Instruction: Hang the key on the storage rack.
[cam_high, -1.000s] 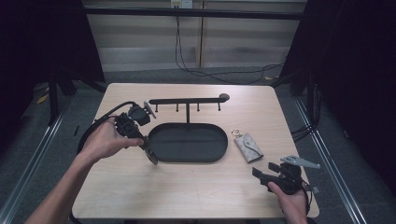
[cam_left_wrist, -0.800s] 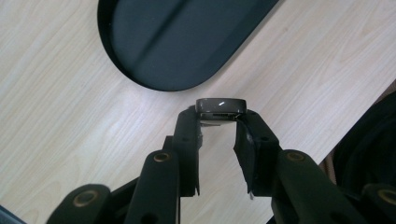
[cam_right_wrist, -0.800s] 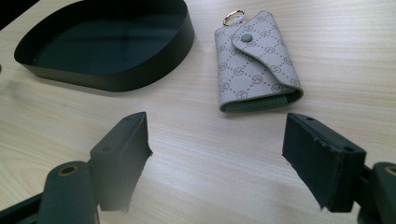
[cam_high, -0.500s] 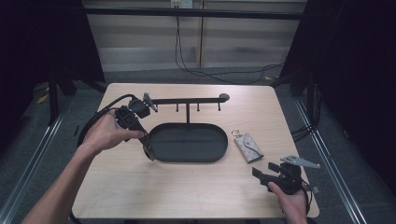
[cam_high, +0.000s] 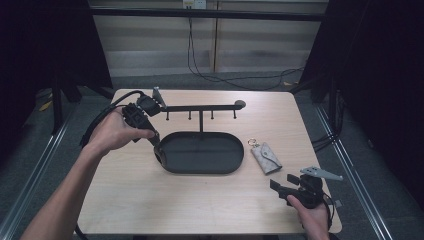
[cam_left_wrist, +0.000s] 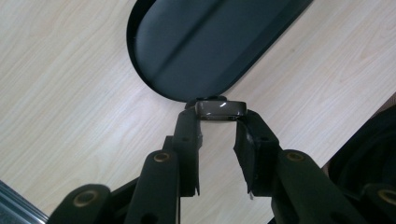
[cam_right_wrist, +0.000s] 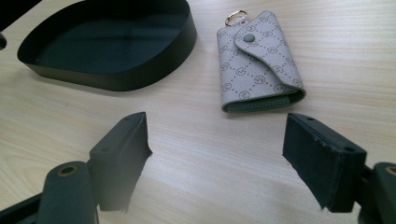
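1. Left of the high view: the left hand (cam_high: 116, 132) holds the left gripper (cam_high: 156, 146), angled down toward the left end of the black oval tray (cam_high: 170, 167). A black cable (cam_high: 100, 122) loops from the gripper past the table's left edge.
2. In the left gripper view, the jaws are clamped on a small grey rounded object (cam_left_wrist: 220, 109) at centre frame, just at the rounded end of the tray (cam_left_wrist: 140, 60). What the object is cannot be made out; whether it touches the tray rim is not clear.
3. Centre of the high view: the tray sits mid-table on the light wooden table (cam_high: 150, 205). Its floor appears bare and dark. A thin post rises from its far side to a horizontal black hook bar (cam_high: 200, 107) with short pegs hanging below it.
4. In the right gripper view, the tray (cam_right_wrist: 140, 74) occupies the upper left; its inside is in shadow and its left part is cut off by the frame edge.
5. Right of centre: a grey patterned key pouch (cam_high: 266, 157) with a metal ring (cam_high: 253, 142) lies flat on the table, near the tray's right end but apart from it. In the right gripper view the pouch (cam_right_wrist: 254, 65) is snapped shut.
6. Lower right of the high view: the right hand (cam_high: 312, 217) holds the right gripper (cam_high: 281, 185) low over the table, near its front edge. Its jaws stand wide apart, holding nothing.
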